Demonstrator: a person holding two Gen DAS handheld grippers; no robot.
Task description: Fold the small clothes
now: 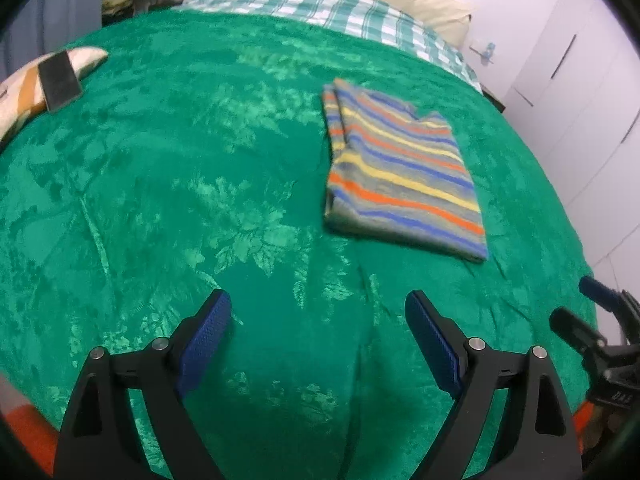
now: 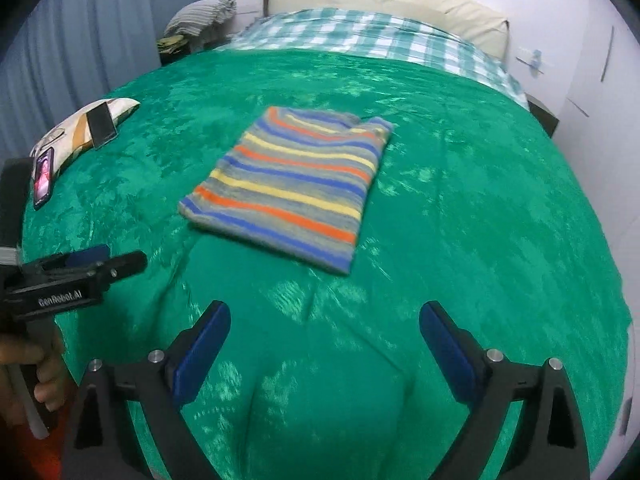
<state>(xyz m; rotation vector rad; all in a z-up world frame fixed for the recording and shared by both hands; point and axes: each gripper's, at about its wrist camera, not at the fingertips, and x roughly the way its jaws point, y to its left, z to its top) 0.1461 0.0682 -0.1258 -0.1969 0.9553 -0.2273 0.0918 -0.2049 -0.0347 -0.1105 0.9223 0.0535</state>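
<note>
Right wrist view shows a wide green bedspread (image 2: 460, 200) with a striped shirt (image 2: 292, 184) lying flat on it, already folded into a compact rectangle — its long axis runs from the near edge up toward the checked sheet (image 2: 360, 36) at the head. From the right gripper (image 2: 324, 344) the shirt lies ahead and slightly left; from the left gripper (image 1: 318, 332) it lies ahead and to the right, so it sits between the two, and I judge neither clearly nearer. Both grippers hang apart from the cloth, jaws spread wide with nothing between them. Any further fold would likely need both to reach forward — the near hem comes first.
</note>
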